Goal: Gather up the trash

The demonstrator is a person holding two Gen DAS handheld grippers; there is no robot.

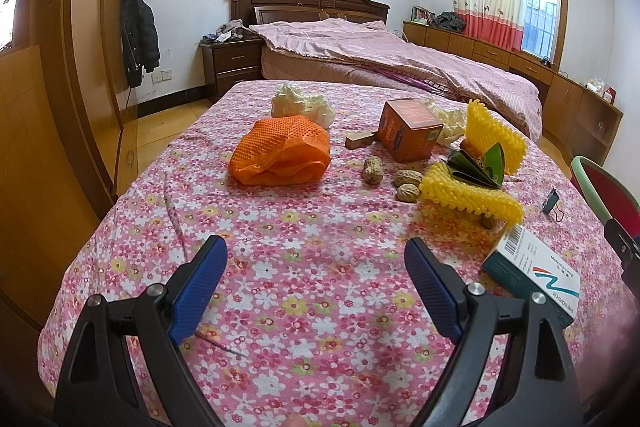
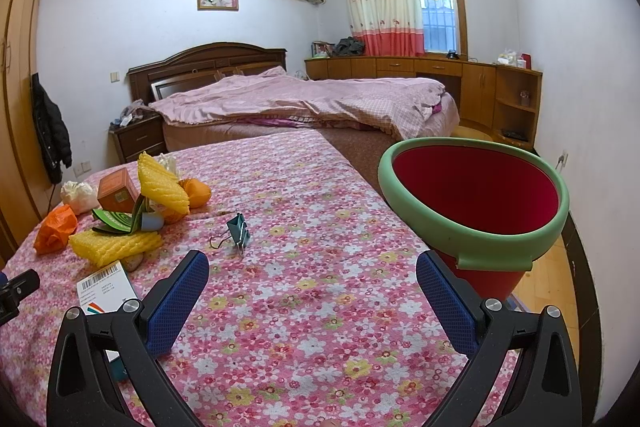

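Observation:
Trash lies scattered on a floral cloth (image 1: 312, 227): an orange plastic bag (image 1: 280, 153), crumpled white plastic (image 1: 302, 103), an orange box (image 1: 410, 129), peanut shells (image 1: 373, 169), yellow foam netting (image 1: 468, 193) around a green folded wrapper (image 1: 486, 167), and a white and teal capsule box (image 1: 532, 277). A red bucket with a green rim (image 2: 474, 199) stands at the table's right edge. My left gripper (image 1: 316, 263) hovers open over bare cloth, short of the trash. My right gripper (image 2: 312, 281) is open too, just left of the bucket, with nothing between its fingers.
A teal binder clip (image 2: 239, 231) lies on the cloth between the trash and the bucket. Beyond the table stands a bed (image 2: 304, 99) with a pink quilt. A wooden wardrobe (image 1: 48, 107) runs along the left, low cabinets (image 2: 424, 71) under the window.

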